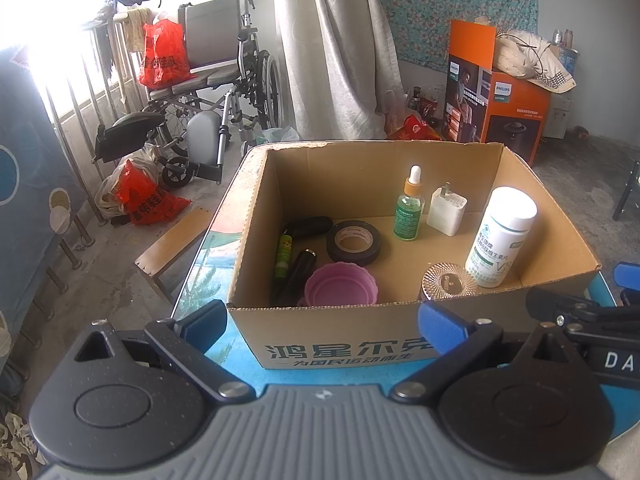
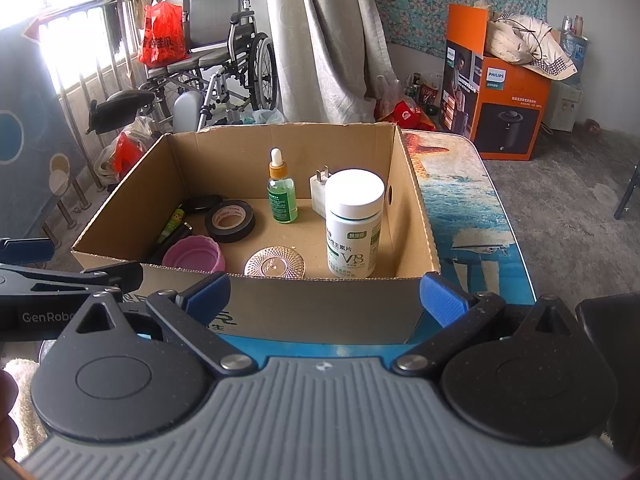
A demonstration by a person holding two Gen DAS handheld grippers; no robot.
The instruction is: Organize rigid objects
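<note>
Both the left gripper (image 1: 323, 322) and the right gripper (image 2: 325, 294) hover just near of the open cardboard box (image 2: 416, 216), each with its blue-padded fingers spread wide and holding nothing. Inside the box the white vitamin bottle (image 2: 354, 224) stands upright near the right wall, with the patterned round disc (image 2: 274, 267) flat to its left at the near wall and the pink cup (image 2: 195, 255) further left. The green dropper bottle (image 2: 282, 194) and white charger plug (image 2: 319, 190) stand toward the far side, the black tape roll (image 2: 229, 220) lies left of them, and some dark tubes (image 1: 294, 264) lie along the left wall.
</note>
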